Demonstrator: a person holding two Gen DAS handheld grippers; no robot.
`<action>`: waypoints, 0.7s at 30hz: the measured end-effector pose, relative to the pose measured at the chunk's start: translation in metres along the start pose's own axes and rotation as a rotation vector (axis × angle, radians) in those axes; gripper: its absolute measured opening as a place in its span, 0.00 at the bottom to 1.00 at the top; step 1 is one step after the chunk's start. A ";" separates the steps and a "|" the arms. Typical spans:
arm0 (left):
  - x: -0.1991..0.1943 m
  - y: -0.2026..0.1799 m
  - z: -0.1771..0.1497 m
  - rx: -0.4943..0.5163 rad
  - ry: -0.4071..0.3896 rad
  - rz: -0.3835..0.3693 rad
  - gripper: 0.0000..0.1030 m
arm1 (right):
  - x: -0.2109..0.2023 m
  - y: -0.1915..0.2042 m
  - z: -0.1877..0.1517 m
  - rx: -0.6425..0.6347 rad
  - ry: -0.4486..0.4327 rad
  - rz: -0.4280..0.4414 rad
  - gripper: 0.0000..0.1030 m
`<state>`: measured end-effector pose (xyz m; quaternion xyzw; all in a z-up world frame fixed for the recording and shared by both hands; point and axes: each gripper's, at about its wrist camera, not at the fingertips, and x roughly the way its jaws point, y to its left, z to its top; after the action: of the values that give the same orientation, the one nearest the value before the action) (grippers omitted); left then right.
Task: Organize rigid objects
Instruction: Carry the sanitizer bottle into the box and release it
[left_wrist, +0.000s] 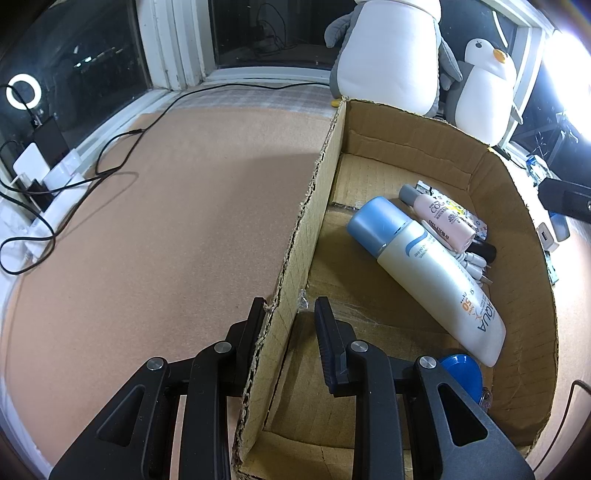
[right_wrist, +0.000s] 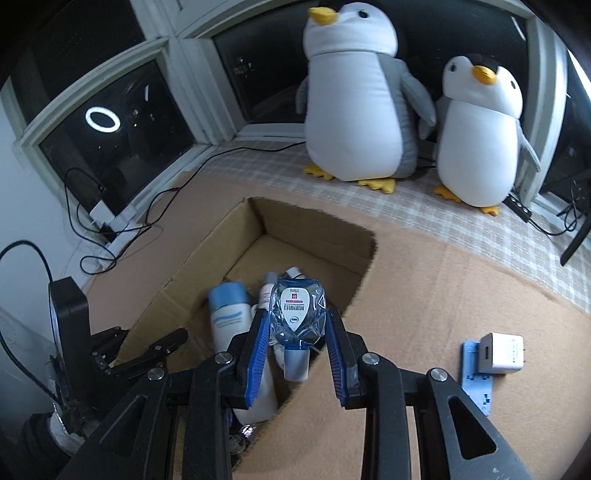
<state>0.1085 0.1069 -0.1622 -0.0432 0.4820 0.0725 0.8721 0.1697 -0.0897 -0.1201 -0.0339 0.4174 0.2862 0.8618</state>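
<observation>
Right gripper (right_wrist: 295, 325) clamped on vial (right_wrist: 295, 314): light, stiff, slippery; flanks to be gripped | left gripper (left_wrist: 290, 314) apart, astride box (left_wrist: 317, 221) wall | charger (right_wrist: 502, 354) at 3 o'clock.

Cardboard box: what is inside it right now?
In the cardboard box lie a blue-capped sunscreen bottle, a pink bottle, a white cable and a blue funnel-like piece. Items beneath the bottles stay mostly covered.

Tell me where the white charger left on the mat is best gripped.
Grip the charger across its two flat broad faces, coming from above. It lies partly on a blue card, clear of the box, so both sides look free. The right tongs hold a small bottle first.
</observation>
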 end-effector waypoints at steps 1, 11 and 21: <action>0.000 0.000 0.000 0.000 0.000 0.000 0.24 | 0.002 0.005 0.000 -0.012 0.001 0.000 0.27; 0.000 0.002 0.000 0.002 0.000 0.002 0.24 | 0.012 0.036 -0.006 -0.086 0.011 -0.024 0.27; 0.000 0.000 0.000 0.002 0.000 0.002 0.24 | 0.024 0.044 -0.007 -0.114 0.020 -0.059 0.27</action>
<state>0.1080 0.1071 -0.1622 -0.0420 0.4819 0.0730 0.8722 0.1537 -0.0439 -0.1346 -0.0981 0.4079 0.2837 0.8622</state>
